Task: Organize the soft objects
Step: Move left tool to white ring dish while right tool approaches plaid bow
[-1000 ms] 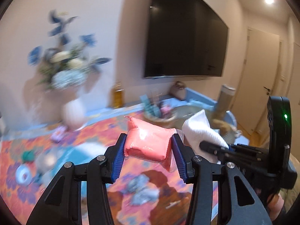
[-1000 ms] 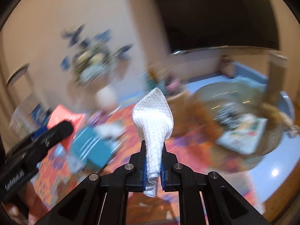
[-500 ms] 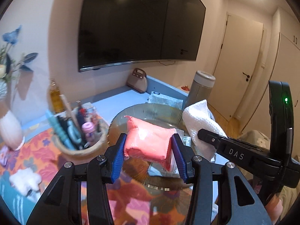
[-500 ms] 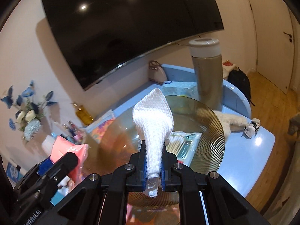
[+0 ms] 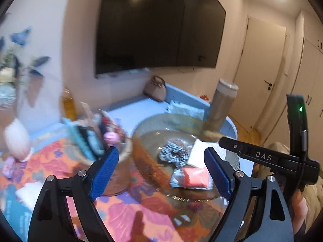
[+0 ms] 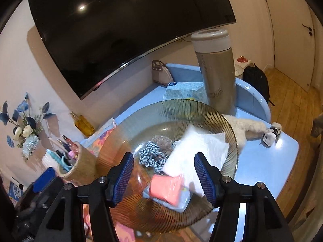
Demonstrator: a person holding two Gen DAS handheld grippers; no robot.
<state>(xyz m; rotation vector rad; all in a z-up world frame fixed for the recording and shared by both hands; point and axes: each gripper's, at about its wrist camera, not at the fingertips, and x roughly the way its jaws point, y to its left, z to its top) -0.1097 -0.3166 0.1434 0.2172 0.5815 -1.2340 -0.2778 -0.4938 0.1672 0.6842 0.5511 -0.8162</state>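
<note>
A ribbed amber glass bowl [image 6: 232,133] [image 5: 141,141] stands on the table. In it lie a pink soft packet [image 6: 166,188] [image 5: 195,178], a white cloth [image 6: 197,151] [image 5: 198,153], a blue-and-white scrunchie [image 6: 151,157] [image 5: 173,156] and a brown scrunchie [image 6: 162,141]. My left gripper [image 5: 161,175] is open and empty above the bowl's near side. My right gripper [image 6: 164,176] is open and empty just above the pink packet and cloth. The right gripper's body also shows in the left wrist view [image 5: 268,159].
A tall metallic flask [image 6: 215,70] stands behind the bowl. A fluffy cream toy [image 6: 246,127] lies to its right. A tissue pack [image 6: 181,92] and small handbag [image 6: 161,73] sit behind. A woven cup of brushes [image 6: 78,165] and a flower vase [image 5: 17,139] stand left.
Both grippers opened. The pink packet dropped from the left gripper and the white cloth from the right gripper into the glass bowl.
</note>
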